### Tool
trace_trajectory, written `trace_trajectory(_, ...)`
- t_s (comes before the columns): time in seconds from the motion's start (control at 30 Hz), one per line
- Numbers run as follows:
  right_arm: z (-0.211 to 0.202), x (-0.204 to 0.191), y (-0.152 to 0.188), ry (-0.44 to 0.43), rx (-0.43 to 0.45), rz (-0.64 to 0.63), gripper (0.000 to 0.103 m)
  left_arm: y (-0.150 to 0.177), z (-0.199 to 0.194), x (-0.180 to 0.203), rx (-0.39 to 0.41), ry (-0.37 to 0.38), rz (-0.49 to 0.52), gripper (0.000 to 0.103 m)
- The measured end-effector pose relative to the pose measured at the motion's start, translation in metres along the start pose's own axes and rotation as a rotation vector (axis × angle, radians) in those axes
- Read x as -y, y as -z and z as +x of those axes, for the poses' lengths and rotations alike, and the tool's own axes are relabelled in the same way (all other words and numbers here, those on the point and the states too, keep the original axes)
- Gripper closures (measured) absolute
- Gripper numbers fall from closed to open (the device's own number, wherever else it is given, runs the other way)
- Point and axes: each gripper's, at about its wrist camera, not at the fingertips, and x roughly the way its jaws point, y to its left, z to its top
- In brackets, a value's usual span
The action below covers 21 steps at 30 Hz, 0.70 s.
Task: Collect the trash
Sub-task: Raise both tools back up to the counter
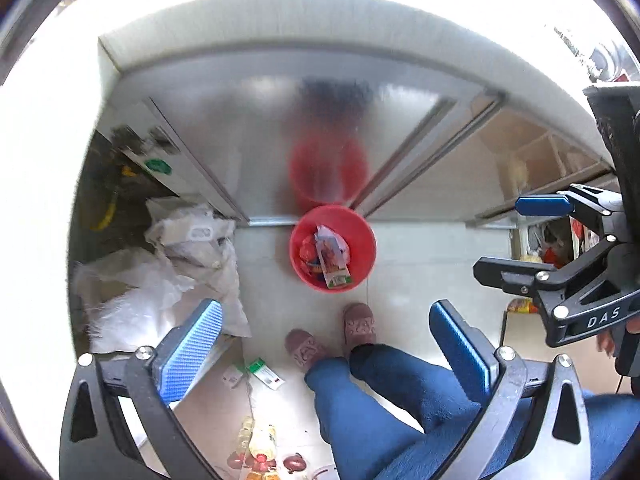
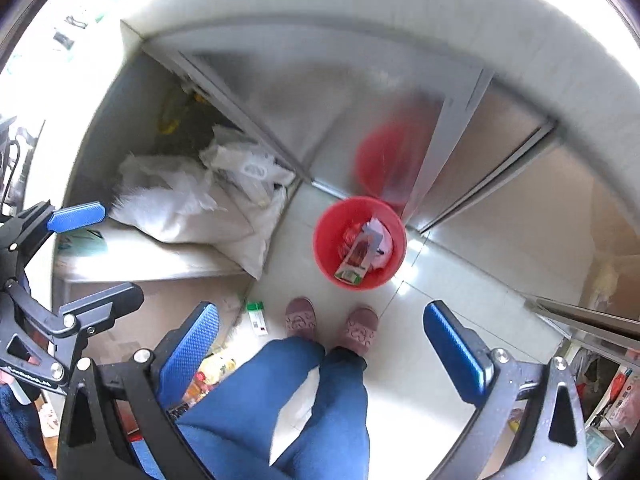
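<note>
Both wrist cameras look almost straight down, and a lot gets lost. The countertop (image 1: 280, 20) is blown out white, the metal cabinet doors (image 1: 248, 120) only give back a smeary red reflection, and whatever sits on the shelves at the far right edge is too blurred to name. The pile of stuff at the bottom of the left view — yellowish bottles (image 1: 260, 440) maybe — is cut off by the frame.

The red bucket (image 1: 333, 249) is round, smooth plastic, standing on the pale glossy tiled floor (image 2: 440, 300) right against the cabinet base. Inside it there's a flattened juice carton (image 2: 354, 258) with a green end lying on top of some red and white wrappers; I can't make out what those are. White woven sacks (image 2: 180, 200) slump on a low ledge to the left, crinkled and fuzzy at the edges. A small green-and-white packet (image 2: 256, 316) lies on the floor near the person's pinkish slippers (image 2: 300, 318).

The left gripper (image 1: 326, 344) has its blue ribbed pads spread wide with nothing between them. Same for the right gripper (image 2: 322, 338) — fully spread, empty. The bucket with the trash sits well below and ahead of both, just past the person's toes, touched by neither.
</note>
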Motion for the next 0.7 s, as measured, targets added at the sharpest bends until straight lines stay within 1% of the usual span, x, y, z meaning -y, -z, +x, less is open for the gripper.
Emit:
trace_trajectory(0.07,-0.017,-0.005,-0.003,-0.009,0.031,-0.007,0.001,-0.003,-0.018,0.003,0.022,-0.014,-0.004,0.000)
trace_trajectory(0.2,-0.050,-0.016,-0.010,-0.018,0.097,-0.058,0.001,-0.009,-0.050,0.004,0.075,-0.013,-0.033,0.000)
trace_trajectory(0.27,-0.061,-0.022,-0.014,-0.013,0.128,-0.085,0.001,-0.013,-0.062,0.005,0.087,-0.010,-0.038,0.000)
trace_trajectory(0.4,-0.080,-0.032,-0.024,-0.001,0.179,-0.134,0.001,-0.023,-0.089,0.005,0.127,-0.034,-0.037,0.000)
trace_trajectory(0.53,-0.104,-0.036,-0.039,-0.003,0.224,-0.152,0.001,-0.039,-0.114,-0.005,0.171,-0.051,-0.063,0.000)
trace_trajectory(0.7,-0.125,-0.041,-0.066,-0.010,0.291,-0.166,0.001,-0.071,-0.146,-0.031,0.244,-0.076,-0.087,0.000)
